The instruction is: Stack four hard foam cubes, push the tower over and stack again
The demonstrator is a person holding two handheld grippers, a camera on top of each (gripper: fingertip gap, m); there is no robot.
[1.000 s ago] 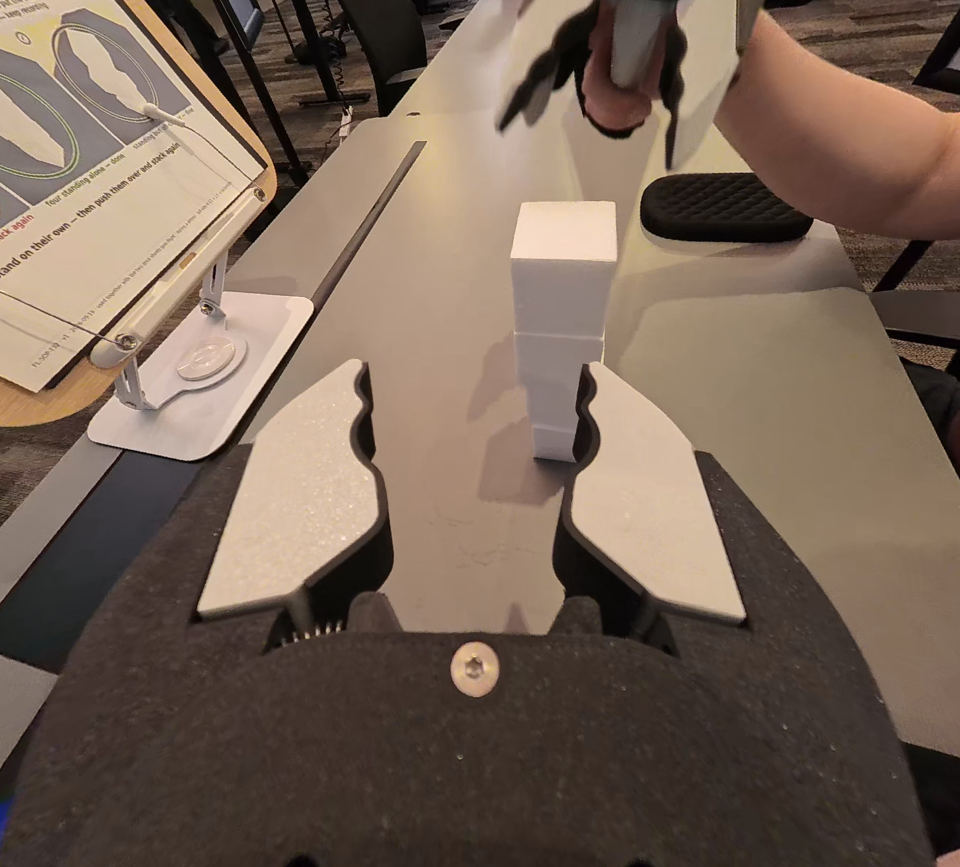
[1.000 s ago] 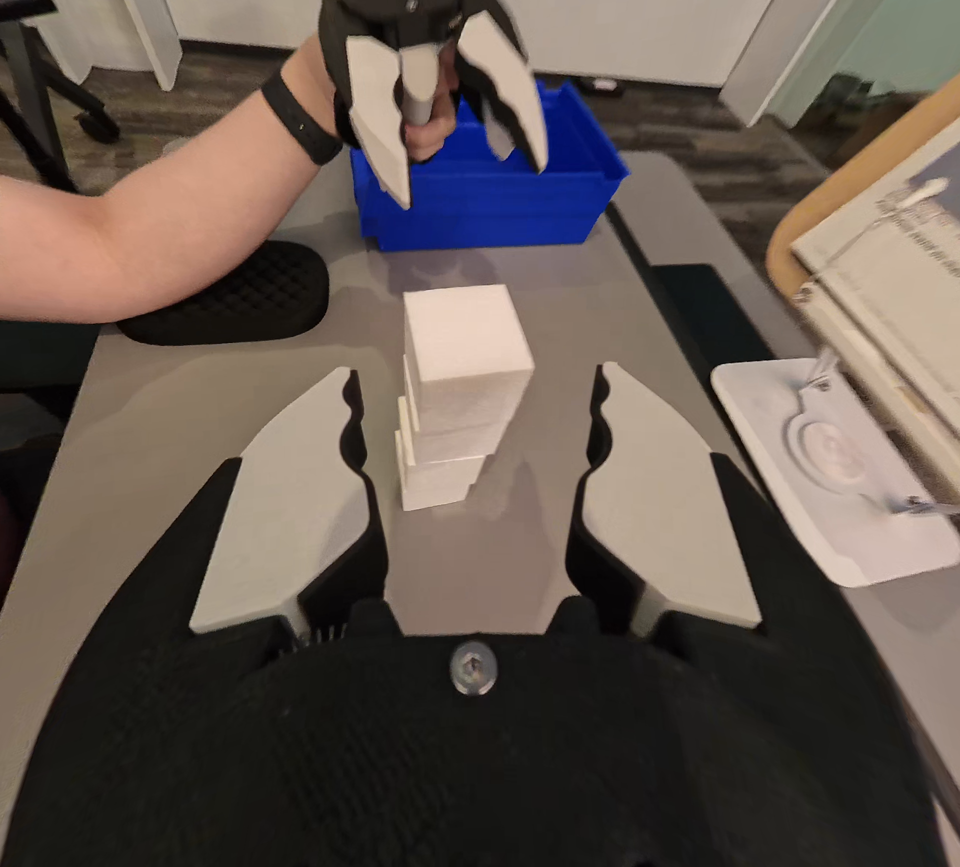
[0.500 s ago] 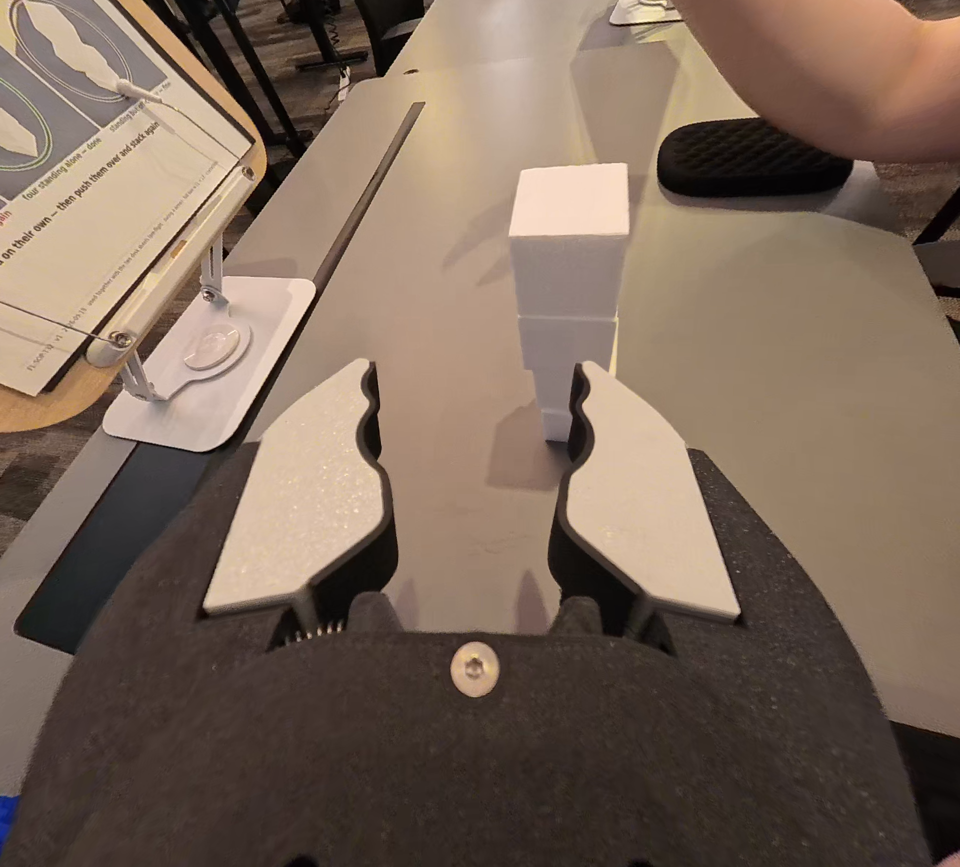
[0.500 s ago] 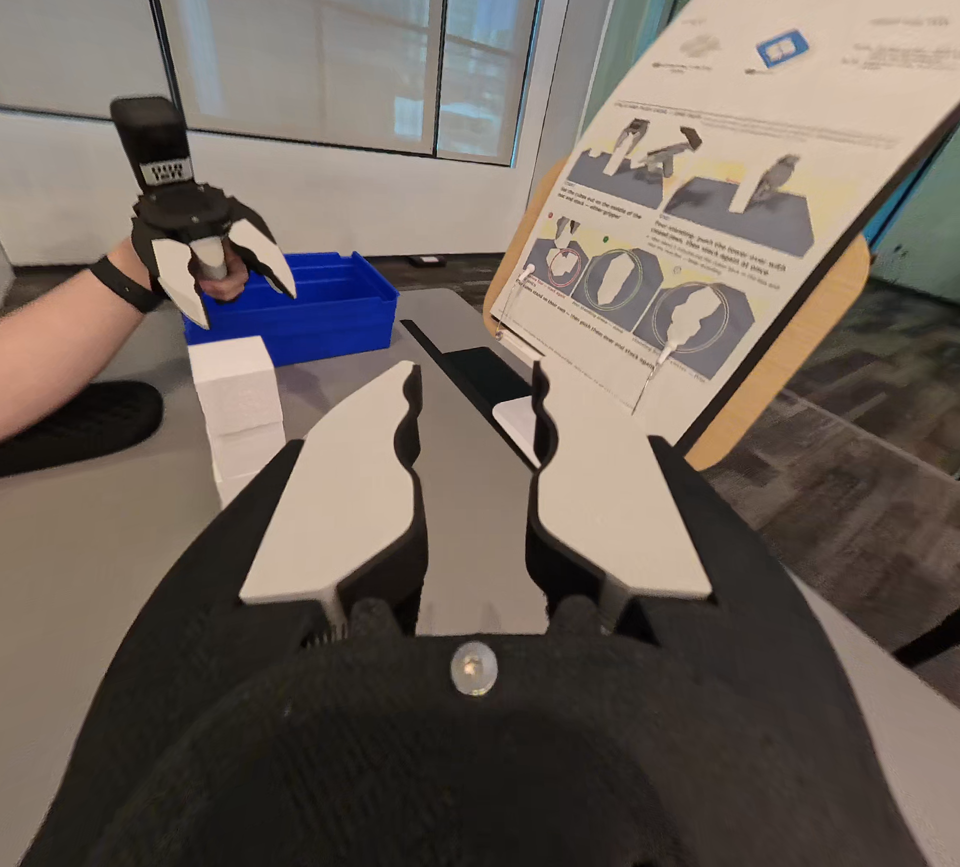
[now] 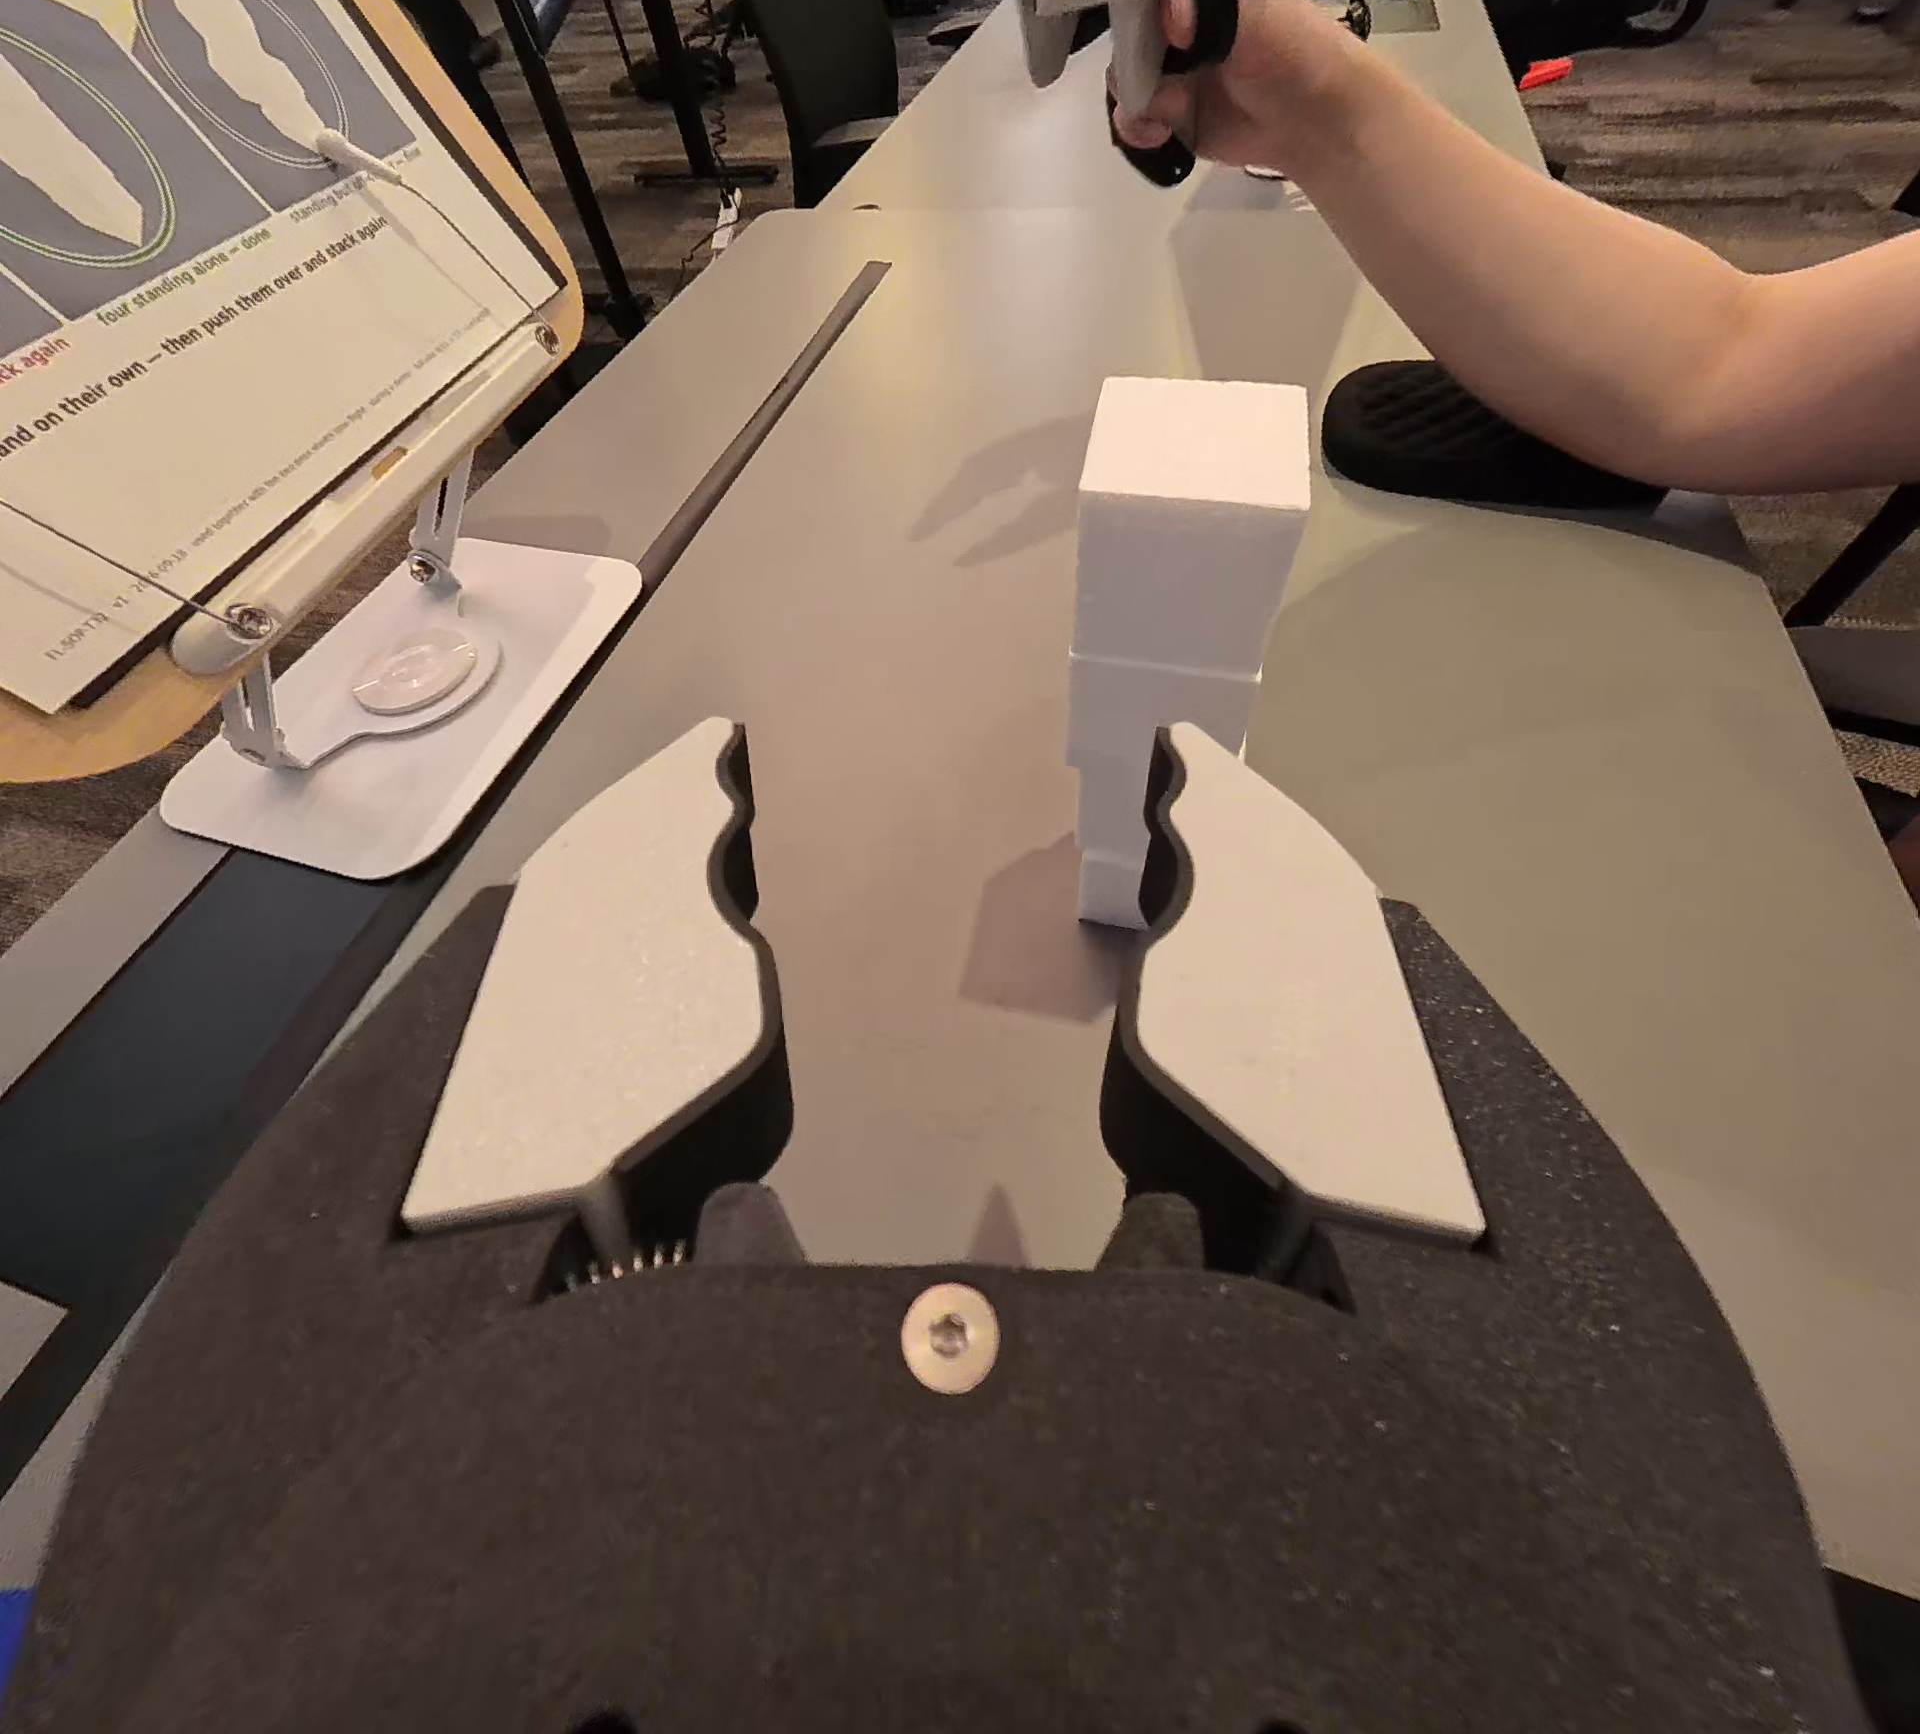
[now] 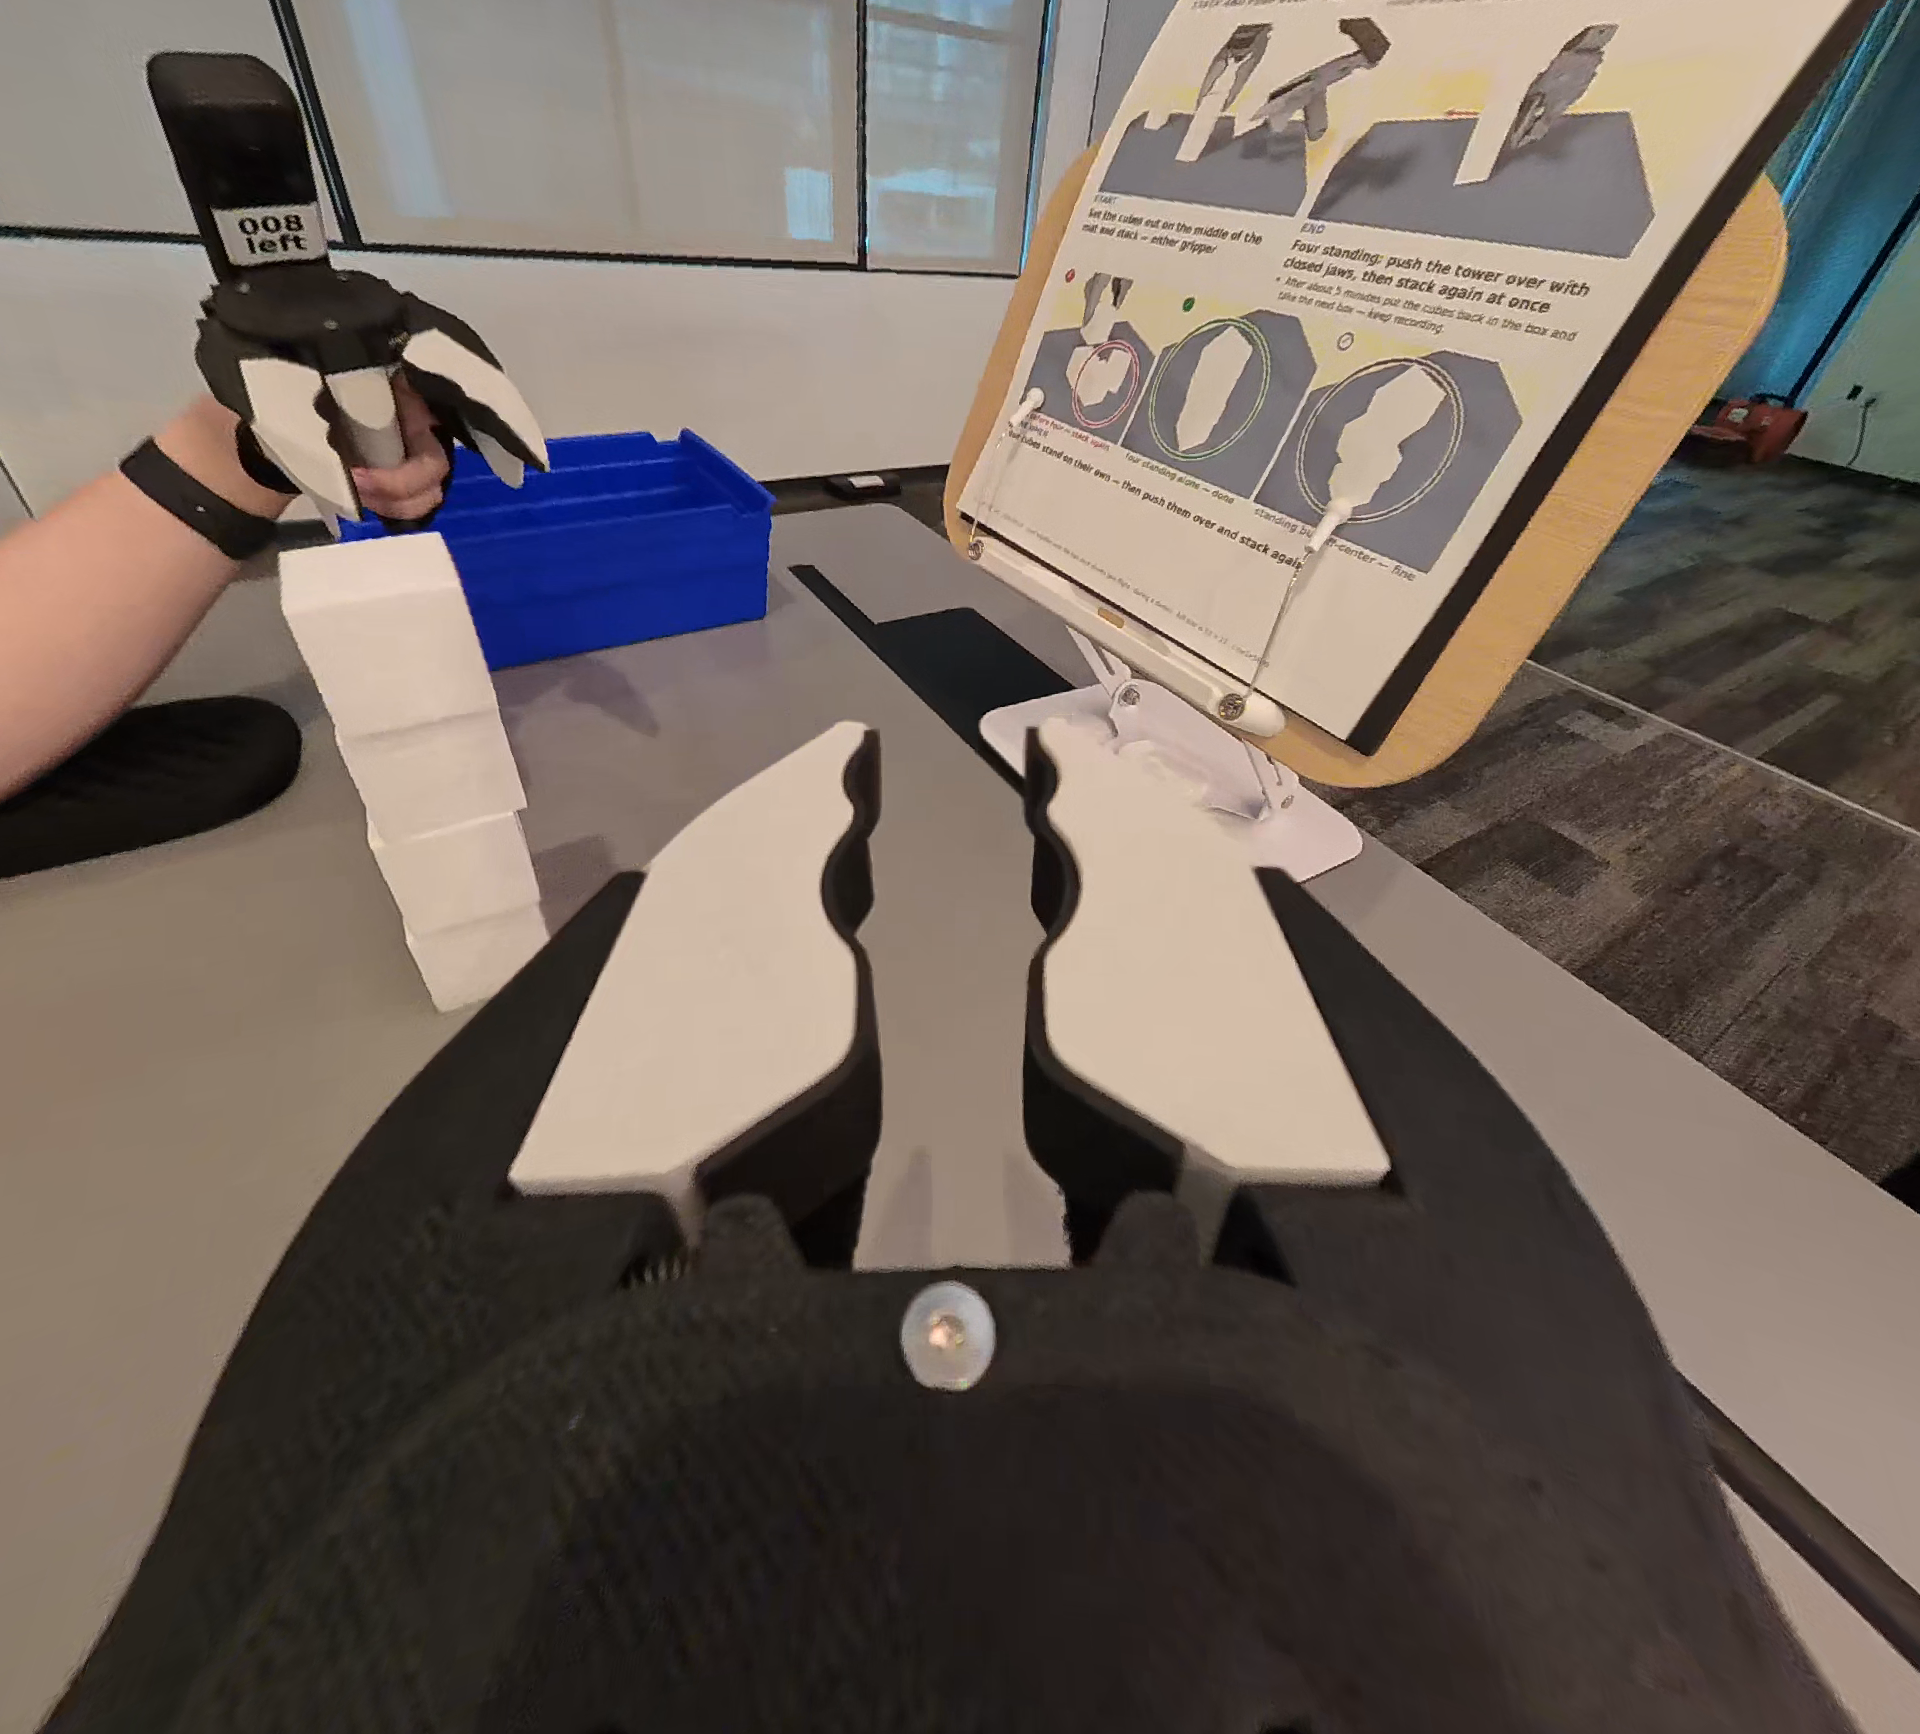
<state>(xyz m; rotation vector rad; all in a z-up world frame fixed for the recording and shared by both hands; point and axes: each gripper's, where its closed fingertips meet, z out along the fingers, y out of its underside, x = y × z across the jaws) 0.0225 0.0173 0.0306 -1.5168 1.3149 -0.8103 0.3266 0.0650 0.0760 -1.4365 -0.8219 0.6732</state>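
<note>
The tower of four white hard foam cubes (image 5: 1184,583) stands upright on the grey table (image 5: 1507,853), each cube slightly offset from the one below, none fallen. The left gripper (image 5: 951,754) is held above the table on the near side of the tower, jaws spread wide and empty; its right finger overlaps the lowest cubes in the left wrist view, contact not determinable. The right gripper (image 6: 951,754) is raised clear of the tower and turned toward the instruction board (image 6: 1455,282) on its white stand (image 6: 1195,801); its jaws are narrowed with a slim gap, holding nothing. A blue bin (image 6: 623,531) sits behind the tower. A black wrist rest (image 5: 1455,448) lies under the right forearm.
</note>
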